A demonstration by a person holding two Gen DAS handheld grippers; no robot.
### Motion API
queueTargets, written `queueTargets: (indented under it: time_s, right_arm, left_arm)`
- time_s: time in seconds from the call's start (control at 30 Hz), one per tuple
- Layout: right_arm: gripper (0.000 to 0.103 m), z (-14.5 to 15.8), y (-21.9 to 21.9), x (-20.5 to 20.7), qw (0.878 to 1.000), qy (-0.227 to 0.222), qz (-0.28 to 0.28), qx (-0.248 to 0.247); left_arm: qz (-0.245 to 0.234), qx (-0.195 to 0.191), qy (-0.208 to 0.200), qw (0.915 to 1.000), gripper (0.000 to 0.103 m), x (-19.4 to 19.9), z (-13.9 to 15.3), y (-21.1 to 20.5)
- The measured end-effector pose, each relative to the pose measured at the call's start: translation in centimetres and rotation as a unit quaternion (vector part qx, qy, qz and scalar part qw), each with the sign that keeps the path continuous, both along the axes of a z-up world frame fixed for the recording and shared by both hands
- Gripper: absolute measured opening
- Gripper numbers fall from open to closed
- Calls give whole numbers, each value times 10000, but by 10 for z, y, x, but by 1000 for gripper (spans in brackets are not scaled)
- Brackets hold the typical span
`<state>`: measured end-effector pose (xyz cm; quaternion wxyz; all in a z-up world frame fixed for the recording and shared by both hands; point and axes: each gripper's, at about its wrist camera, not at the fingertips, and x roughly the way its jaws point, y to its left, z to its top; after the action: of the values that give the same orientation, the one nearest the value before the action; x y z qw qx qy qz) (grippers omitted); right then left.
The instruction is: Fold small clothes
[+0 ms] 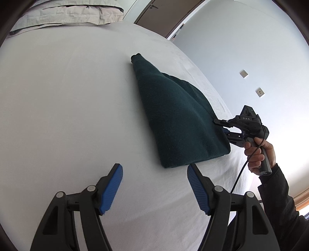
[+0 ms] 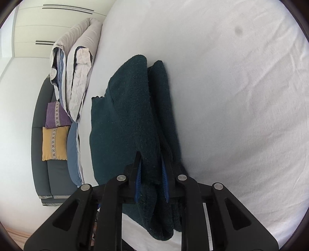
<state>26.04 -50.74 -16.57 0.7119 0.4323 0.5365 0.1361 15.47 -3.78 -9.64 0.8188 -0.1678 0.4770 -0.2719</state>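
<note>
A dark green knitted garment [image 1: 177, 115] lies folded on the white bed sheet [image 1: 67, 96], narrow at its far end and wide at the near end. My right gripper [image 1: 219, 124], held by a hand [image 1: 256, 152] in a dark sleeve, grips the garment's right edge. In the right wrist view that gripper [image 2: 150, 156] is shut on a thick fold of the garment [image 2: 131, 115], with cloth bunched between the blue pads [image 2: 138, 179]. My left gripper [image 1: 154, 167] stands open just in front of the garment's near edge, holding nothing.
Folded bedding and pillows [image 1: 67, 13] lie at the bed's far end [image 2: 77, 67]. A dark sofa [image 2: 40, 154] beside the bed carries a purple cushion [image 2: 56, 115] and a yellow cushion [image 2: 54, 142]. A wall with outlets [image 1: 259, 92] and a door [image 1: 164, 17] stand past the bed's right edge.
</note>
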Motion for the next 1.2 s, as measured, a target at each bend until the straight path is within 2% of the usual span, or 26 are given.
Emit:
queueTargets:
  time_s: [0.13,0.27,0.3,0.37,0.57,0.73,0.87,0.97,1.03,1.2]
  right_arm:
    - [32,15,9,-27,9998,-176,89,69]
    - [32,10,25,-41,9987,-83,397,-316]
    - [29,8,26,-44,9982,-76,415,-437]
    - [10,5,22,-50,9983,-39,294,-506]
    - [8,11,14,-68,9980,-216,254,-536]
    - [7,-15,-6,-66,9997,-148,35,-167]
    - [7,-21,-15,-61,9996,-184,-65,-186]
    - [7,-33,-24,-60,9998,-168,-117,35]
    - [7,-36,-24,-63,9996,-250,-105,79]
    - [18,-20,-22,-76,9994,-253,44,-229]
  left_arm:
    - [-49,-9,-22,10000,71,7,3,-4]
    - [-124,11,2,9999,71,8,2,-13]
    - [-143,17,-14,9999,71,8,4,-16]
    - [-162,46,-86,9998,71,9,8,-20]
    - [-130,132,-484,9987,71,33,34,-36]
    - [-296,293,-806,9959,71,71,41,-67]
    - [-299,494,-764,9954,66,108,31,-93]
    - [-204,685,-772,9944,65,128,21,-106]
    - [-263,870,-624,9939,65,140,10,-117]
    - [-621,1604,-1035,9796,72,130,2,-138]
